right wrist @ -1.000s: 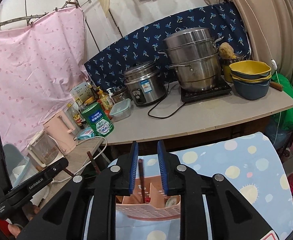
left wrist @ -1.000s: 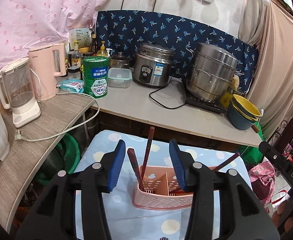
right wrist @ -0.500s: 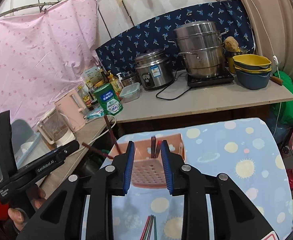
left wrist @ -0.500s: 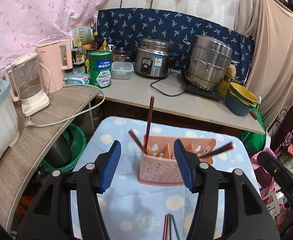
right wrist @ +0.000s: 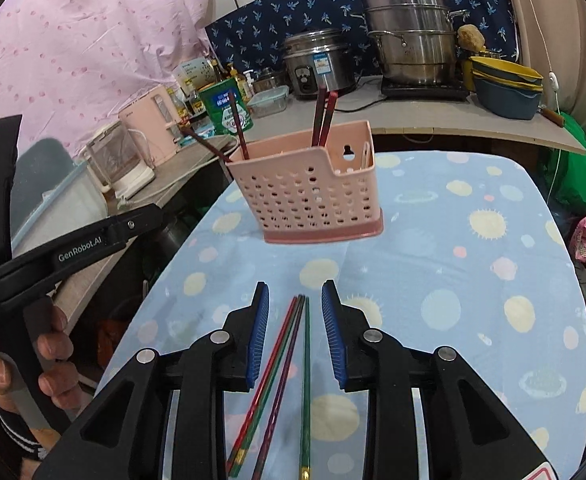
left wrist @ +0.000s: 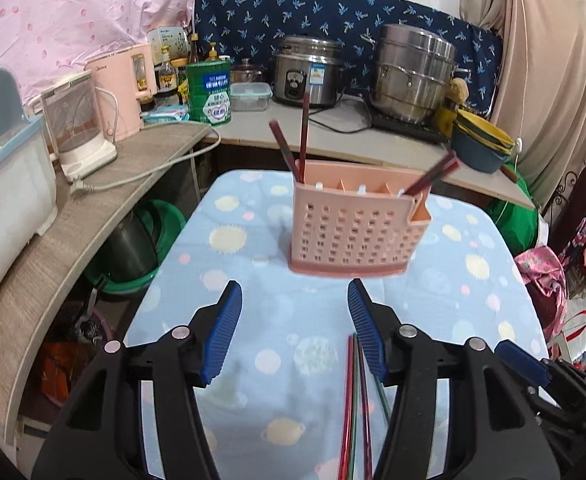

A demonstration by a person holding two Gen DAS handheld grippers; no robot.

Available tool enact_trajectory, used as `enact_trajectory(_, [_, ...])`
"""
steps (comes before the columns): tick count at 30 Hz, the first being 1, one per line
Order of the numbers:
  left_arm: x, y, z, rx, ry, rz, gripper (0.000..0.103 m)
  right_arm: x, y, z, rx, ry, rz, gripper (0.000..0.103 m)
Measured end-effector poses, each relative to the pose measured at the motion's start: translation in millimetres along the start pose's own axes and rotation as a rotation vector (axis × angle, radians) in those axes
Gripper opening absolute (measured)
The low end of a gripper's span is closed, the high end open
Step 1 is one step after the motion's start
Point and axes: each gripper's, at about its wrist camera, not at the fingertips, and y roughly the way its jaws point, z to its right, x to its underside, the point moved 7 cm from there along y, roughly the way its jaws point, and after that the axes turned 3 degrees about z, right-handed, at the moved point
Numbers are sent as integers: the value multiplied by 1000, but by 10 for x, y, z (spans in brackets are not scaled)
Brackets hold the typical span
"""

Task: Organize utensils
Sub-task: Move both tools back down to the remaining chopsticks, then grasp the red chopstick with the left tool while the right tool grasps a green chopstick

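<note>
A pink perforated utensil basket (left wrist: 353,236) (right wrist: 309,204) stands on a table under a blue dotted cloth (left wrist: 253,320). Dark red chopsticks (left wrist: 303,132) (right wrist: 321,116) stick out of its left and right compartments. Several loose chopsticks (right wrist: 289,360) (left wrist: 355,400), red, green and purple, lie on the cloth in front of it. My right gripper (right wrist: 295,292) hovers open over their far ends, which lie between its fingers without touching them. My left gripper (left wrist: 293,296) is open and empty just left of the bundle. A hand (right wrist: 53,360) holds the left gripper's handle.
Behind the table runs a counter (left wrist: 333,136) with a rice cooker (left wrist: 309,68), a steel steamer (left wrist: 413,68), stacked bowls (left wrist: 481,144) and a green tin (left wrist: 209,92). A side shelf on the left carries a pink kettle (left wrist: 121,88), a blender (left wrist: 77,120) and a loose cable.
Both grippers have drawn back from the basket and sunk toward the cloth. The loose chopsticks have come into view under them. Both pairs of jaws stand slightly wider.
</note>
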Motion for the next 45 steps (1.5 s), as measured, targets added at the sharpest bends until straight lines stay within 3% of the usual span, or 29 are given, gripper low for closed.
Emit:
enact_trajectory(8, [453,-36,51,-3,30,-70,52,573,8,-43,-2,-7,-92,27])
enact_trajectory(18, [962,-36,70,8,45,-160,52,1044,-2,54,23,10,-166,27])
enact_trajectory(37, [1591,15,68,27,54,-291,52,1602,150,-6,46,-37,-282,27])
enact_trajectory(41, [1706,22,95,42,60,-318,52,1645,173,5,69,-53,-288,22])
enact_trajectory(45, [1808,12,126,62,59,-344,52,1694,186,55,94,-56,-301,9])
